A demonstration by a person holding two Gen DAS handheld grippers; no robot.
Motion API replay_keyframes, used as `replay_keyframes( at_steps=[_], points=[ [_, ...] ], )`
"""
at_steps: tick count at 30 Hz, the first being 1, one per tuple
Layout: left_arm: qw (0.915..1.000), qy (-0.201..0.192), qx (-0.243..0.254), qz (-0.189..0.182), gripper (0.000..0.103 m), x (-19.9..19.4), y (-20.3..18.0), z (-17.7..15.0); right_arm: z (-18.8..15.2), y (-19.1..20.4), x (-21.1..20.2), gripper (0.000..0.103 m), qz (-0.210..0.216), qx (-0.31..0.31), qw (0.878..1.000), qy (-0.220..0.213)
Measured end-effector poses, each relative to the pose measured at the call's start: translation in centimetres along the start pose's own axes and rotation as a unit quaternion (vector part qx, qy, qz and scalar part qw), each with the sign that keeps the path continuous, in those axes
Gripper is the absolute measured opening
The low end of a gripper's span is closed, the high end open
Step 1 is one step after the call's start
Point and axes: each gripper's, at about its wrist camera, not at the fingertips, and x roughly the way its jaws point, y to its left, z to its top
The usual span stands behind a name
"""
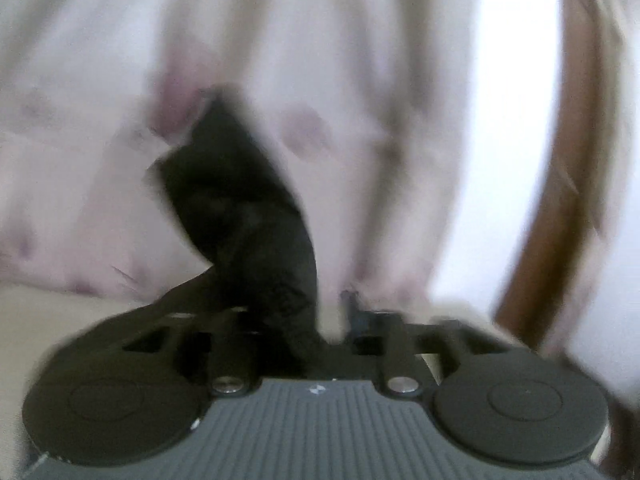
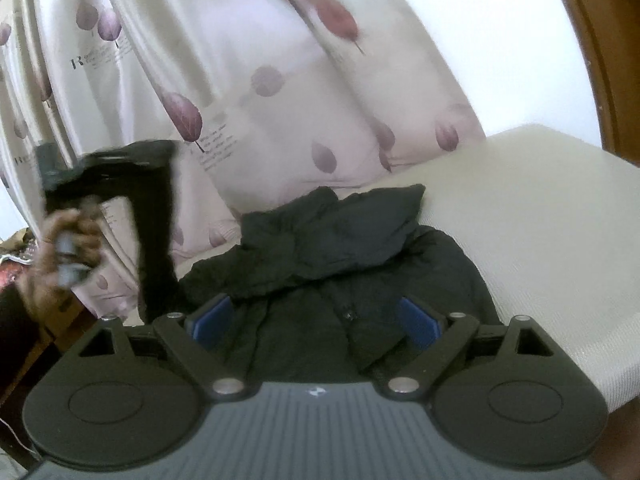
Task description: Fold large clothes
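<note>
A black padded jacket (image 2: 340,248) lies crumpled on a cream cushion (image 2: 520,220). My right gripper (image 2: 316,320) hovers open just over the jacket's zipped front, its blue pads (image 2: 420,320) wide apart with nothing pinched. At the left a hand (image 2: 68,236) lifts my left gripper (image 2: 104,160), and a black sleeve (image 2: 156,240) hangs from it down to the jacket. The left wrist view is blurred. There the sleeve (image 1: 248,208) runs between the fingers of my left gripper (image 1: 296,312) and drapes over the left one. A pale gap shows beside the right finger.
A pale curtain (image 2: 260,80) printed with purple leaves hangs right behind the cushion. A brown wooden frame (image 2: 592,40) stands at the right against a white wall (image 2: 480,20). Wooden furniture and cluttered fabric (image 2: 16,252) sit at the far left.
</note>
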Motion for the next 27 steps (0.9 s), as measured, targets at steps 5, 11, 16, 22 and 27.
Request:
replay_keyframes(
  at_steps=[5, 11, 16, 22, 27],
  points=[
    [0.9929, -0.015, 0.117, 0.009, 0.103, 1.6, -5.2, -6.2, -0.2, -0.8, 0.5, 0.091, 0.004, 0.008, 1.000, 0.007],
    [0.9989, 0.008, 0.046, 0.003, 0.103, -1.8, -1.9, -8.5, 0.8, -1.3, 1.8, 0.091, 0.014, 0.010, 1.000, 0.015],
    [0.9975, 0.040, -0.042, 0.041, 0.103, -4.5, 4.2, -10.4, 3.5, -0.5, 5.3, 0.091, 0.046, -0.008, 0.998, 0.035],
    [0.9850, 0.064, -0.089, 0.133, 0.103, -6.6, 10.5, -12.5, 7.7, -0.7, 16.5, 0.091, 0.021, -0.051, 0.995, 0.077],
    [0.9766, 0.085, -0.098, 0.171, 0.103, -6.5, 14.0, -13.6, 8.4, 0.0, 26.1, 0.080, 0.021, -0.052, 0.989, 0.136]
  ],
)
